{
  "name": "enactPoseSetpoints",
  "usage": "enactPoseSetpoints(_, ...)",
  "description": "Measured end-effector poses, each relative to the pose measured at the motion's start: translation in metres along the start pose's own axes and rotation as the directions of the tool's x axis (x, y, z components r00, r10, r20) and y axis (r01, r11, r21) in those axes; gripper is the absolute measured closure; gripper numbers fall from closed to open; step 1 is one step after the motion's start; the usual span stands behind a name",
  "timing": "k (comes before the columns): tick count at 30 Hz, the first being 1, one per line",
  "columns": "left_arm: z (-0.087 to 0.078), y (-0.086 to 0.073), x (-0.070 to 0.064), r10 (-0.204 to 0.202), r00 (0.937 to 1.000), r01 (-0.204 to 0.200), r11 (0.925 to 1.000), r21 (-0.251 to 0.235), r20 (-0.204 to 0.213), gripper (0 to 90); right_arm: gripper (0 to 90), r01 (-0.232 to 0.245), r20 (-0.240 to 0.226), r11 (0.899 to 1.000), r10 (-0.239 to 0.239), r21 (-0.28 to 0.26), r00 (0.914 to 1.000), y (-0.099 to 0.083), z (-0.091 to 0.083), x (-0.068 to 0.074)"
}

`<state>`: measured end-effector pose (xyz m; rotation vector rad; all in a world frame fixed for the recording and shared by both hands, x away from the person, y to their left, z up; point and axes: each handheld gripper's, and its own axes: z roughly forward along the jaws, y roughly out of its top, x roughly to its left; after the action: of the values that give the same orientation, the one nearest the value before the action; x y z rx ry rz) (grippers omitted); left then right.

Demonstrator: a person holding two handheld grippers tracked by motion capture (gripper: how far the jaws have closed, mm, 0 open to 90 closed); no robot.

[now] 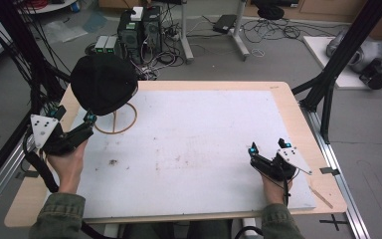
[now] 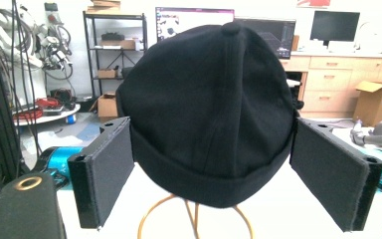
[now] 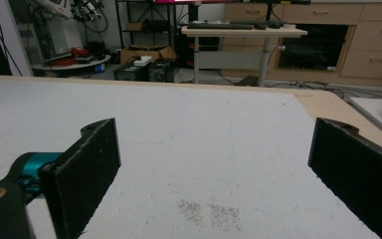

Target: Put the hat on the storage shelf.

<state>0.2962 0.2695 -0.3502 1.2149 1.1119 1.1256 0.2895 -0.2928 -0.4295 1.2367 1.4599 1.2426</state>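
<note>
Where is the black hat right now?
In the high view the black hat sits on a wire stand at the table's far left corner, just ahead of the left gripper; the left gripper view shows it between the open jaws.

Cap point(image 2: 209, 114): plain black, no pattern. Stand point(image 1: 115, 119) beneath it: golden-yellow wire. Table point(image 1: 298, 107): light wood edge, topped by a white sheet point(image 1: 199, 149) carrying faint brownish speckled stains. Left claw point(image 2: 226, 172): black padded jaws, teal fittings at the base, a grey plate dotted black. Right claw point(image 3: 214, 164): likewise black with teal. Sleeves point(image 1: 59, 214): olive green.
</note>
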Motion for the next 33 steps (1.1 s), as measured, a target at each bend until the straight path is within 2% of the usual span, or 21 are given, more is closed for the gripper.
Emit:
enactPoseSetpoints(4, -0.010, -0.013, 0.000, -0.003, 0.9999, 0.003, 0.9999, -0.012, -0.013, 17.9, 5.1, 0.004, 0.004, 1.000, -0.004, -0.006, 1.0000, 0.000, 0.000, 0.000)
enactPoseSetpoints(8, -0.023, -0.032, 0.002, -0.004, 0.9992, 0.004, 1.0000, -0.001, -0.039, 20.0, 5.1, 0.002, 0.003, 1.000, -0.002, -0.008, 1.0000, -0.001, -0.001, 0.000)
enactPoseSetpoints(14, -0.036, -0.054, 0.005, 0.031, 0.9941, -0.031, 0.9995, 0.004, -0.103, 19.2, 5.1, 0.008, 0.003, 1.000, -0.008, -0.007, 1.0000, -0.002, 0.000, 0.001)
enactPoseSetpoints(18, -0.042, -0.066, 0.007, 0.039, 0.9919, -0.039, 0.9992, -0.001, -0.121, 18.0, 5.1, 0.014, 0.003, 1.000, -0.014, -0.002, 0.9999, -0.003, 0.000, 0.002)
enactPoseSetpoints(24, -0.047, -0.080, 0.007, 0.009, 0.9935, -0.008, 0.9999, 0.011, -0.113, 17.5, 5.1, 0.023, 0.007, 1.000, -0.023, -0.001, 0.9997, -0.004, 0.000, 0.002)
enactPoseSetpoints(28, -0.047, -0.085, 0.008, 0.030, 0.9930, -0.027, 0.9994, 0.021, -0.114, 17.3, 5.0, 0.029, 0.017, 1.000, -0.029, 0.005, 0.9994, -0.006, 0.000, 0.002)
enactPoseSetpoints(33, -0.048, -0.088, 0.007, 0.029, 0.9937, -0.025, 0.9991, 0.035, -0.108, 17.2, 5.1, -0.002, 0.023, 1.000, 0.001, 0.008, 0.9997, -0.007, -0.001, 0.002)
